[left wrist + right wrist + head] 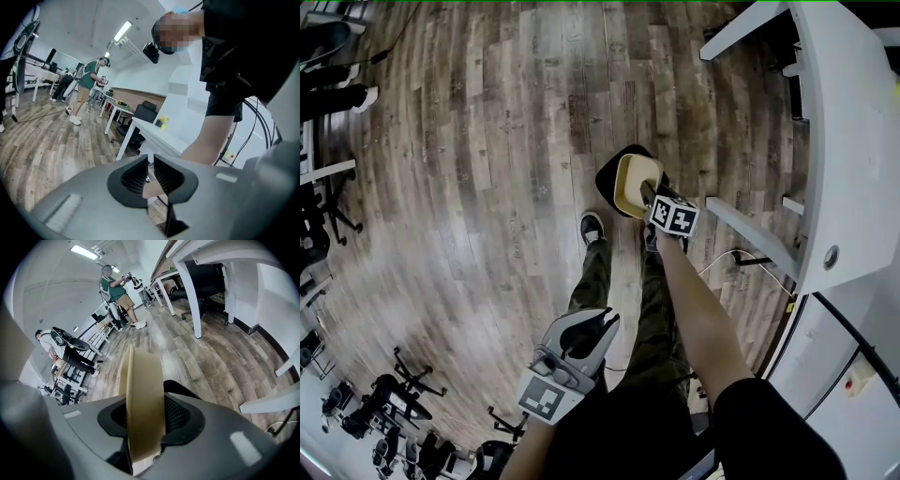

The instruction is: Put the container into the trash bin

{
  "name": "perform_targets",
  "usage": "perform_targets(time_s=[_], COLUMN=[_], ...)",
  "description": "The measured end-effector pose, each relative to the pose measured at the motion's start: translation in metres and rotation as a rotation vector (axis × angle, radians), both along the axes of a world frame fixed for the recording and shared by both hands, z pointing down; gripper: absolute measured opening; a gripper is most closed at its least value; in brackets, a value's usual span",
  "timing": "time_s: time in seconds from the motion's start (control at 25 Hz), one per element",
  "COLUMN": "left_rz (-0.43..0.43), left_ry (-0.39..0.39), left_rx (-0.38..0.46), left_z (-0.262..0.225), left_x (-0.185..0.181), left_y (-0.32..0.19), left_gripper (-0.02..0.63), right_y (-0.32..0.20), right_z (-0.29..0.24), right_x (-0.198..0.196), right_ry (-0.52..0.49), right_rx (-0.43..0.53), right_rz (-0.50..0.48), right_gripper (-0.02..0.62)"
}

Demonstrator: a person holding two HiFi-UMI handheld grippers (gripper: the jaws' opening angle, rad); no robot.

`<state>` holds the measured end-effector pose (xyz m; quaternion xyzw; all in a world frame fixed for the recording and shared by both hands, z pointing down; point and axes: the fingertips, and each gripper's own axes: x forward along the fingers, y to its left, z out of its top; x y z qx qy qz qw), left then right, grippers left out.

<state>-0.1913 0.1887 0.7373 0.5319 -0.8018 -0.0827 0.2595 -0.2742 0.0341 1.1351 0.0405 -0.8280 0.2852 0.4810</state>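
A cream, bowl-like container (636, 183) stands on edge between the jaws of my right gripper (648, 194), which is shut on its rim. It hangs just above a black trash bin (608, 185) on the wooden floor, in front of the person's feet. In the right gripper view the container (143, 390) fills the gap of the right gripper (145, 404) and hides the bin. My left gripper (606, 324) is low at the person's left side, far from the bin, its jaws nearly together and empty. In its own view the left gripper (149, 160) points at a bare forearm.
A white desk (853, 141) with slanted legs (750, 239) stands close on the right, with a cable (741, 258) under it. The person's shoe (592, 227) is beside the bin. Office chairs (403, 375) are at the lower left. Another person (115, 287) stands far off.
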Motion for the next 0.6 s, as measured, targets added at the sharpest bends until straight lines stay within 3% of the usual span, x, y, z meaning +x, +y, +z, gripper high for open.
perform_targets(time_s=[0.28,0.44,0.6], left_rz=[-0.002,0.005,0.016], left_ry=[0.011,0.018,0.022], left_rx=[-0.006,-0.005,-0.005], left_z=[0.0046,0.0069,0.0088], left_x=[-0.0016,-0.0013,0.0041], left_y=[0.0017,-0.0008,-0.0008], left_gripper=[0.04,0.04,0.04], right_y=[0.0009,0.0029,0.0043], right_z=[0.0067,0.0095,0.0072], right_x=[0.0017,0.0,0.0027], right_ry=[0.019,0.023,0.015], right_rx=[0.008,0.008,-0.001], right_rz=[-0.009,-0.028,-0.04], right_gripper=[0.184,0.254,0.266])
